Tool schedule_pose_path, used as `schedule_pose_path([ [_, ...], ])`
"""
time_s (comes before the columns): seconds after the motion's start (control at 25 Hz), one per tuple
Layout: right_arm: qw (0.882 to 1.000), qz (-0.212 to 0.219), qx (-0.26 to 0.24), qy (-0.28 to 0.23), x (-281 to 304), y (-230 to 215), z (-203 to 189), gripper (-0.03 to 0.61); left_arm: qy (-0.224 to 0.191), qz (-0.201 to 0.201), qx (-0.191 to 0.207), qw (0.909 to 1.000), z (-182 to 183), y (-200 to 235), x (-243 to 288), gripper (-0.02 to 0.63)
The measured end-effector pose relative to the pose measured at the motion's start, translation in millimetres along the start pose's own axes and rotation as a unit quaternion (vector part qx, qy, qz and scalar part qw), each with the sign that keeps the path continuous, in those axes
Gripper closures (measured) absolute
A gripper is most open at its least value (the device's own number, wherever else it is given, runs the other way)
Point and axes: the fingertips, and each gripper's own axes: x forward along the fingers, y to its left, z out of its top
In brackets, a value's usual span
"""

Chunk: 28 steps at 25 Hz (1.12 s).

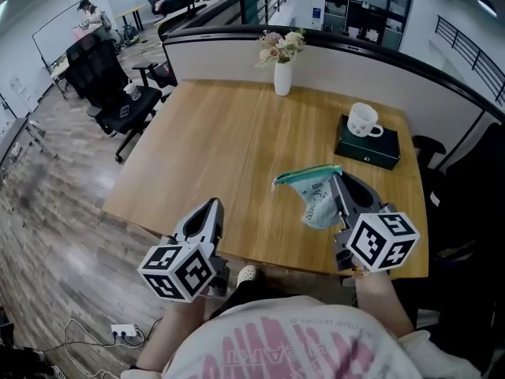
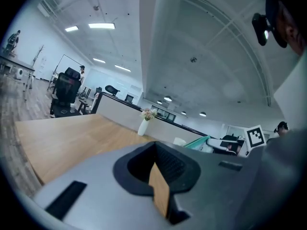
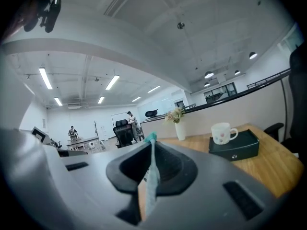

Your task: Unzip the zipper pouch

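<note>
In the head view the right gripper (image 1: 339, 185) covers the right part of the zipper pouch (image 1: 310, 197), so the place where its jaws pinch the pouch is hidden there; the print on the pouch is too small to read; the zip slider I cannot make out. In the right gripper view the pouch shows only edge-on, as a thin strip; in the left gripper view only its green top shows above the body of the left gripper (image 2: 157, 174). The shirt (image 1: 292, 342) hides part of the near edge of the table (image 1: 221, 140); both forearms are cut off at the bottom edge.
</note>
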Motion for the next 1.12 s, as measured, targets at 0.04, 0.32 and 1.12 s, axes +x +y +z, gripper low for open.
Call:
schedule_pose_path([
  [0.04, 1.0, -0.003, 0.001, 0.002, -1, -1, -2, 0.558, 0.001, -0.002, -0.004, 1.0, -2, 0, 0, 0.612],
  [0.32, 1.0, -0.014, 0.003, 0.013, -1, -6, -8, 0.56, 0.009, -0.006, -0.019, 0.9997, -7, 2, 4, 0.612],
  [1.12, 1.0, 0.003, 0.009, 0.015, -9, 4, -11, 0.56, 0.017, -0.013, -0.029, 0.9994, -19, -2, 0, 0.612],
])
